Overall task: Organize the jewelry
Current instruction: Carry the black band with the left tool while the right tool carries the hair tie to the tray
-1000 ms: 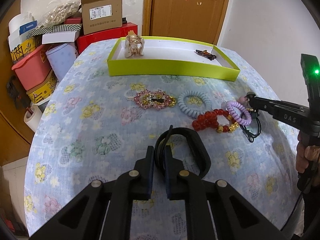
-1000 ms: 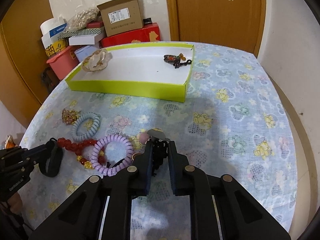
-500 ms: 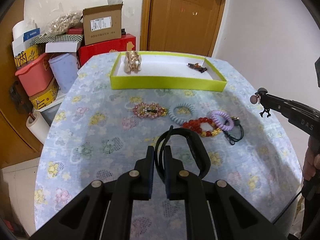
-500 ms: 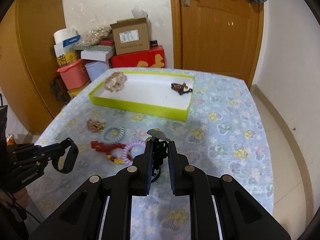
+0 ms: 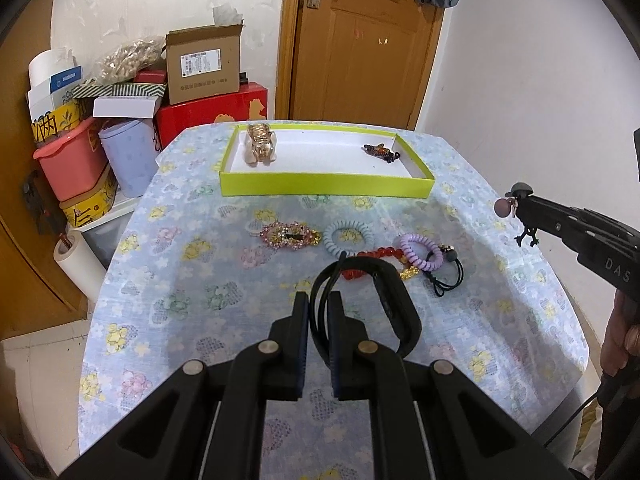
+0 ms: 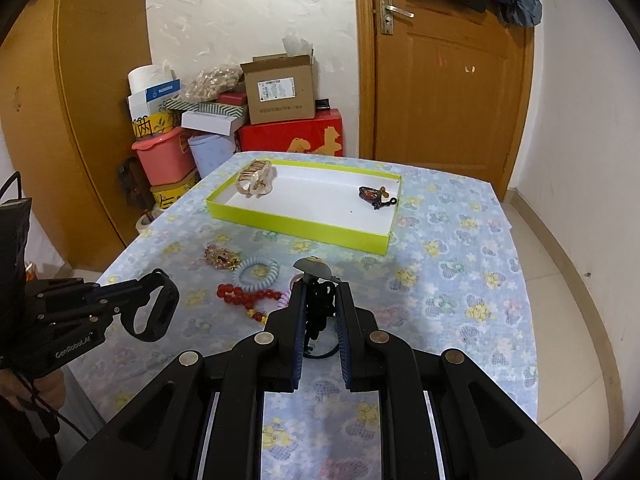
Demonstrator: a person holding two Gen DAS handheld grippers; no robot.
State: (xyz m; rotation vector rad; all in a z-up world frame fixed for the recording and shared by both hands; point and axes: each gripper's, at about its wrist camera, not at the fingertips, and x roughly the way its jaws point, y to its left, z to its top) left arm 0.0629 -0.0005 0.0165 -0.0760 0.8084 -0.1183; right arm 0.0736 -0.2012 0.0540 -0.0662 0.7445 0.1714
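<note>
Left gripper (image 5: 319, 300) pinches a black wristband (image 5: 394, 308) above the table (image 5: 168, 280); right gripper (image 6: 320, 296) clamps what looks like a small black charm (image 6: 318, 300) (both well short of the green tray (image 5: 326, 186)).

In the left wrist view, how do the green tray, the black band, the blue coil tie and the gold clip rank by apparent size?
1. green tray
2. black band, enlarged by nearness to the camera
3. blue coil tie and gold clip: look alike, unranked; the clip is farther.

Counting: two items lying in one green tray (image 5: 326, 190); five pieces sitting on the tablecloth (image 5: 200, 280); two grippers each holding one piece.
</note>
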